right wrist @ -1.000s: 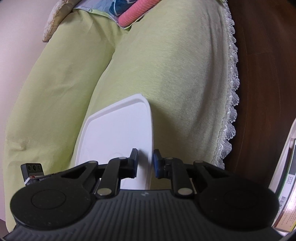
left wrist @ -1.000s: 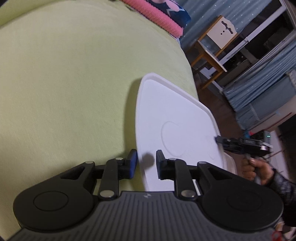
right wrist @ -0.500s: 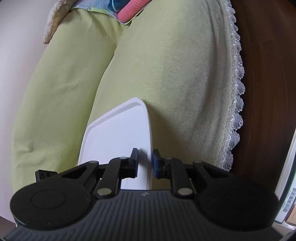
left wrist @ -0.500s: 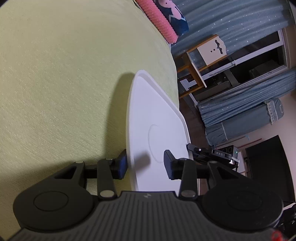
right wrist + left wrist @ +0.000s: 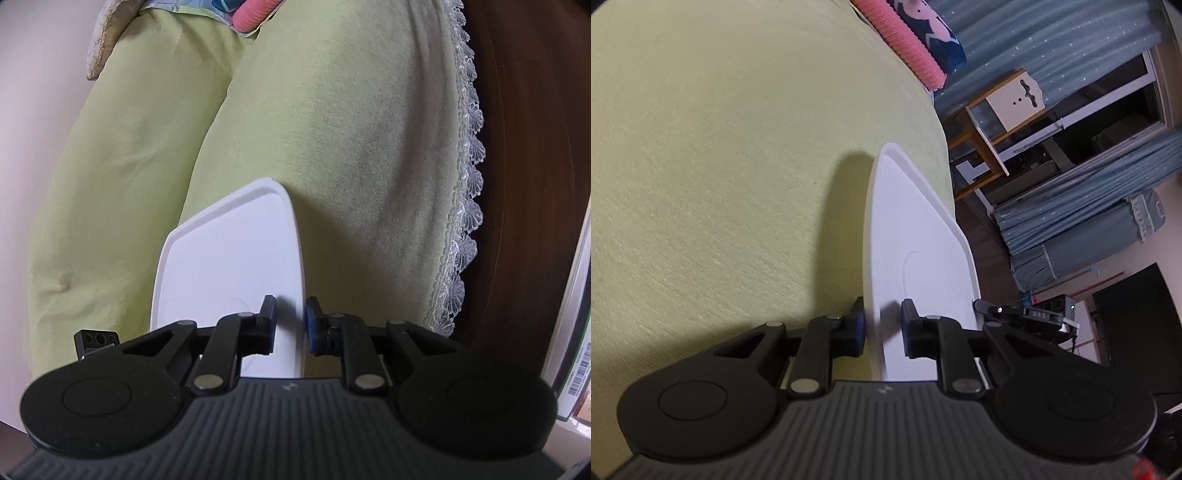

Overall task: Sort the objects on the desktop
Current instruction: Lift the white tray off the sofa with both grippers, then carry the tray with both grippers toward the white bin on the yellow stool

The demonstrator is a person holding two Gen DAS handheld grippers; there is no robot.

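The flat white plastic tray (image 5: 916, 236) with rounded corners is held above the pale green bedspread (image 5: 720, 166), tilted, its edges caught from both sides. The left gripper (image 5: 882, 328) is clenched on one rim, and the right gripper (image 5: 291, 325) is clamped on the opposite rim (image 5: 297, 258).

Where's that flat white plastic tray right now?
The flat white plastic tray is held over the light green bedspread, its opposite edges pinched by the left claw and right claw.
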